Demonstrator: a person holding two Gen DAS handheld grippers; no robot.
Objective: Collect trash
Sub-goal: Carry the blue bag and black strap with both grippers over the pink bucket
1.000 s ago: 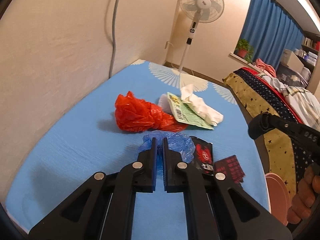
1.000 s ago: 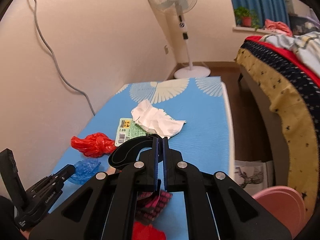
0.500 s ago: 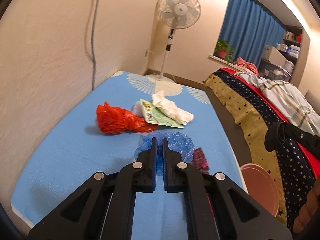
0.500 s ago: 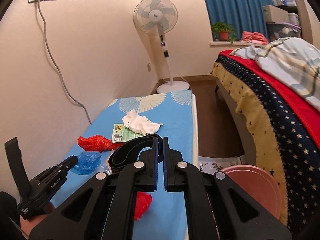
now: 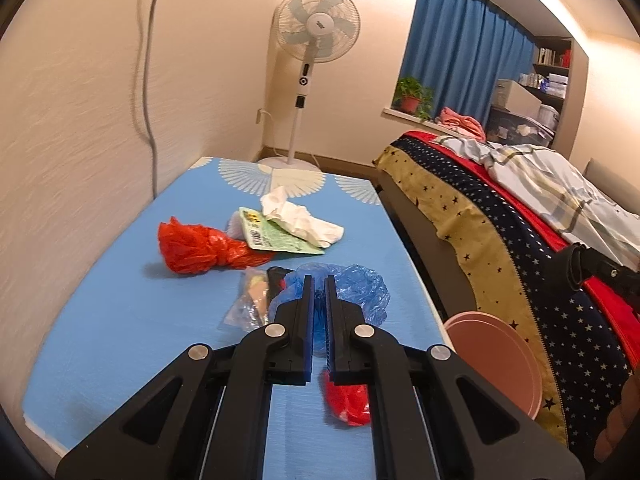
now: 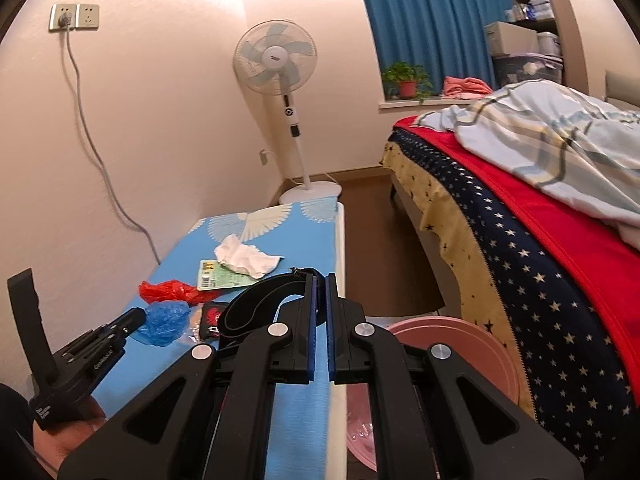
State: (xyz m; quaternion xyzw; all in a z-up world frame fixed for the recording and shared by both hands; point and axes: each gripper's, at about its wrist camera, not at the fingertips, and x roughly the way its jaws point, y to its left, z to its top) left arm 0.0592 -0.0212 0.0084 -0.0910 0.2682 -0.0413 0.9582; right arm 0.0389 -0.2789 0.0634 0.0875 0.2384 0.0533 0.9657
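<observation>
Trash lies on the blue table: a red plastic bag, a crumpled white tissue, a green packet, a blue plastic wad, a clear wrapper and a small red piece. My left gripper hovers shut above the blue wad, holding nothing. My right gripper is shut over the table's right edge, beside the pink bin. A black strap loops at its left finger. The right wrist view also shows the red bag, tissue, blue wad and left gripper.
The table stands against a wall on the left. Right of the bin is a bed with a starred cover. A standing fan is beyond the table's far end. A narrow strip of brown floor runs between table and bed.
Both grippers have pulled back and risen, so the trash looks smaller and farther off. The right one has shifted right over the table edge, with more of the pink bin showing. Both stayed shut.
</observation>
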